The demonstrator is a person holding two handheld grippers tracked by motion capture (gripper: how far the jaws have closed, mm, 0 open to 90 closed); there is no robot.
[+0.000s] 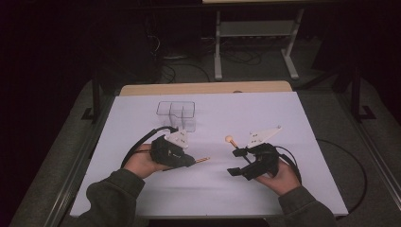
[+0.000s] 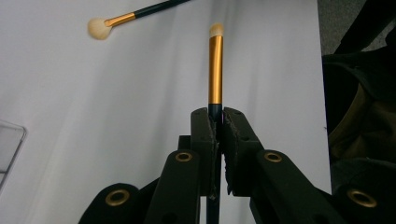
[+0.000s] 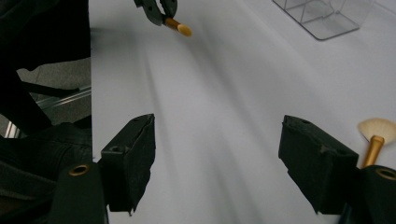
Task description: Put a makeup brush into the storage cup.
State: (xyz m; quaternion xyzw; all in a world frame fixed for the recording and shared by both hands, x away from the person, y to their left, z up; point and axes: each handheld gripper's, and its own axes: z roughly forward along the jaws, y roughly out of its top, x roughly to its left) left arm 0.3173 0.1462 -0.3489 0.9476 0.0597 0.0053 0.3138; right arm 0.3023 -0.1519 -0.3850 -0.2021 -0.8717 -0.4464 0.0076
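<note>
Gold-banded brush [image 2: 215,70] is sitting gripped in the left tongs [image 2: 215,122], tip pointing right; the loose brush [image 1: 235,144] is lying just far-left of the open, empty right tongs [image 1: 239,161], handle running toward them.

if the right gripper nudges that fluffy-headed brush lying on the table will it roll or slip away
The fluffy-headed makeup brush with gold ferrule looks thin and light, so it would probably skid on the smooth white table cover. Its round handle may roll, though the wider head likely makes it swing round instead.
</note>
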